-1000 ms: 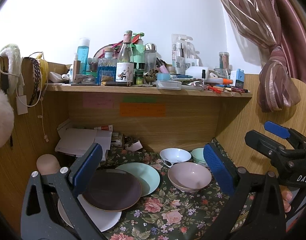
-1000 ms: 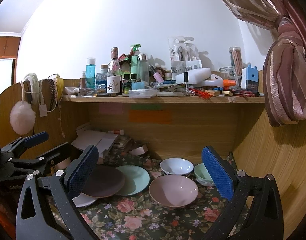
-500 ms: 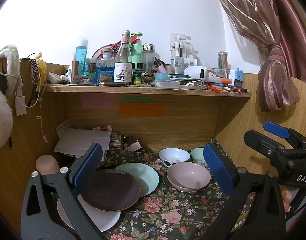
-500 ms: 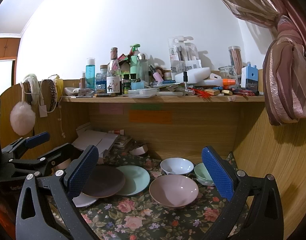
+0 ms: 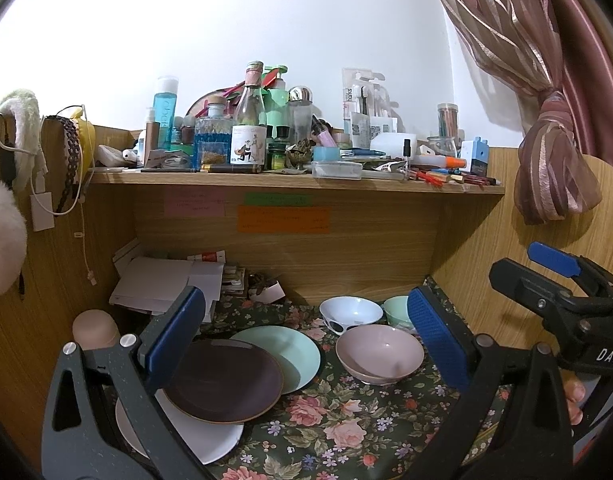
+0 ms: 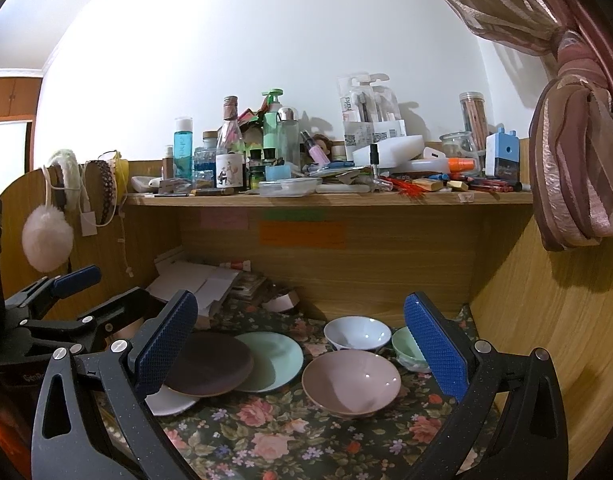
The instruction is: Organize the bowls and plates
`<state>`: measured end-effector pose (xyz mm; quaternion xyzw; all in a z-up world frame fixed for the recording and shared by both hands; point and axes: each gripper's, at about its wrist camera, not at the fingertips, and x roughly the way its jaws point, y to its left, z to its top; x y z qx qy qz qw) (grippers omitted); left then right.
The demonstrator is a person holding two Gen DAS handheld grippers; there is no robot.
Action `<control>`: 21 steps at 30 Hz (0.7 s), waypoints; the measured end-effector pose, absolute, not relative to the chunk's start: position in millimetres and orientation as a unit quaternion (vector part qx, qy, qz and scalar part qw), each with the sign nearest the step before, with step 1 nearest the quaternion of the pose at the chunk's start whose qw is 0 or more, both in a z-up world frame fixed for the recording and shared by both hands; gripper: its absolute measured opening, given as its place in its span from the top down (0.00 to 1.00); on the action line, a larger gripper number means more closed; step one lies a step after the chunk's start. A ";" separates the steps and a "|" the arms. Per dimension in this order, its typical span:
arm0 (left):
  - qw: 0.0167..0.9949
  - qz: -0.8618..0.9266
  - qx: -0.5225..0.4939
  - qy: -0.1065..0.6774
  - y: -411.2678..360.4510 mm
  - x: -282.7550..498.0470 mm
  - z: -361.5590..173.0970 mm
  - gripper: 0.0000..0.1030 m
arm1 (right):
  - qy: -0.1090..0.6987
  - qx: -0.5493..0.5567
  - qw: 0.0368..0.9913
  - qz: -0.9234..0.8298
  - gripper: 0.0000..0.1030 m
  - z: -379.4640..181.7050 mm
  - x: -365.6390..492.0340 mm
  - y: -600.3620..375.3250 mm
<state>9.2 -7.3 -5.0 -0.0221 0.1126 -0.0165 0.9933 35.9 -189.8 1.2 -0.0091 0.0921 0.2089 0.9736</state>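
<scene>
**Two grippers hang wide over the dishes**

Both grippers, left gripper (image 5: 302, 340) and right gripper (image 6: 300, 344), stand spread, gripping nothing, their blue textured pads apart. At lower centre on the floral cloth (image 5: 338, 432) sits a round pink bowl (image 5: 379, 354). Behind it are a white bowl (image 5: 350, 312) and a green bowl (image 5: 396, 310). Lower left, a glossy dark plate (image 5: 226, 380) overlaps a mint plate (image 5: 294, 350) and a white plate (image 5: 210, 440).

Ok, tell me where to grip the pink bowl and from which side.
Take the pink bowl by its near rim, coming from the front and above, one finger inside and one outside. It sits upright and open, its near edge is clear on the floral cloth, while other bowls crowd behind it.
</scene>
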 end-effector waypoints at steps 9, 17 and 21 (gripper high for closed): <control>0.993 -0.016 -0.027 0.118 1.2 12.7 -9.4 0.00 | 0.099 -0.008 0.972 0.212 0.00 -1.5 42.4 -184.8; 0.990 -0.013 -0.034 0.136 19.4 28.4 -22.1 0.00 | 0.120 -0.011 0.968 0.220 0.00 -13.7 59.9 -171.8; 0.988 -0.002 -0.042 0.150 35.2 40.8 -32.3 0.00 | 0.138 -0.020 0.963 0.229 0.00 -24.1 74.6 -157.3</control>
